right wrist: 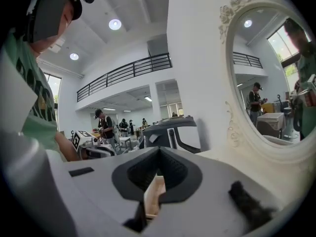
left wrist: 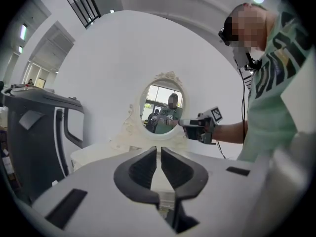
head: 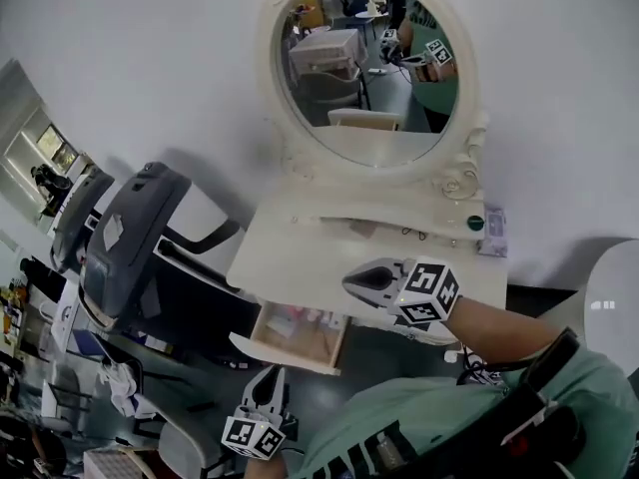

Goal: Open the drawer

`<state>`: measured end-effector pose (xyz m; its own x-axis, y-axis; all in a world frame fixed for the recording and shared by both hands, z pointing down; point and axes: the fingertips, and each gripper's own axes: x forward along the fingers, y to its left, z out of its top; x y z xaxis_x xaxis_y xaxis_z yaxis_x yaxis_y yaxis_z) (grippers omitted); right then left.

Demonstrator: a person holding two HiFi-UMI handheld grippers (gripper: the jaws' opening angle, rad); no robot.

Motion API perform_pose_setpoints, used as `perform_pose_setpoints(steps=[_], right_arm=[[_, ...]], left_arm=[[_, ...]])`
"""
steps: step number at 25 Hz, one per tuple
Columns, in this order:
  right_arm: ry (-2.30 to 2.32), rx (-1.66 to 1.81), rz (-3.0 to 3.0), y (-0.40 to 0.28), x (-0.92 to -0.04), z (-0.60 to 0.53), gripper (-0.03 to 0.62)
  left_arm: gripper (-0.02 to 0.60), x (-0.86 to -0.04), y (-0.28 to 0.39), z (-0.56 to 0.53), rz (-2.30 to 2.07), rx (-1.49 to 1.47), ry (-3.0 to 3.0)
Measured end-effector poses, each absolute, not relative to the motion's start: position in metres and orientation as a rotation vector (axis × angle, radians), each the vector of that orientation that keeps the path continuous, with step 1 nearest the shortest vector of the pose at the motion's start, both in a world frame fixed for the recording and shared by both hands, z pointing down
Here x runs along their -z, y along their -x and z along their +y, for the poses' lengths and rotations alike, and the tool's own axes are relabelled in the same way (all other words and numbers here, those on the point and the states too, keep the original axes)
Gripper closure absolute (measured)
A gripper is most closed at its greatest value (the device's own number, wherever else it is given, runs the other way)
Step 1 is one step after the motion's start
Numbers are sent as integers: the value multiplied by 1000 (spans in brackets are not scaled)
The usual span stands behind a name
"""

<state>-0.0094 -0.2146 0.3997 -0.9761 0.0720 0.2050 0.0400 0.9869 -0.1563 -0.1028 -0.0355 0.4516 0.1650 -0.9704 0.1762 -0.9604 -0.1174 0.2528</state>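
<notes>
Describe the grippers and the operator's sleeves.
The left gripper and right gripper both have light grey shells and dark ribbed pads. Each carries a white cube with black square markers. The person wears a pale green short-sleeved T-shirt with dark print.

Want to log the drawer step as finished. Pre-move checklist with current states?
1. Drawer pulled out: ok, open, contents showing.
2. Left gripper empty: ok, narrow gap between jaws, nothing in it.
3. Right gripper empty: ok, jaws together.
4. Both grippers off the drawer: ok, left in front of it, right over the tabletop.
5. Chair clear of the drawer front: cannot tell from this angle.
</notes>
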Motion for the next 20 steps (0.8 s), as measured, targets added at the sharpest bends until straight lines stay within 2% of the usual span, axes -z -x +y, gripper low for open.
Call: perform_pose_setpoints(steps=[9,20], right_arm=[[-37,-240,-2987,-59,-387,-287,583],[-325,-291,-3010,-100,-392,-324,583]], left_arm=[[558,-387,53,-130,-1797,8,-2335],[572,-369,61,-189,-1654,18,-2417]])
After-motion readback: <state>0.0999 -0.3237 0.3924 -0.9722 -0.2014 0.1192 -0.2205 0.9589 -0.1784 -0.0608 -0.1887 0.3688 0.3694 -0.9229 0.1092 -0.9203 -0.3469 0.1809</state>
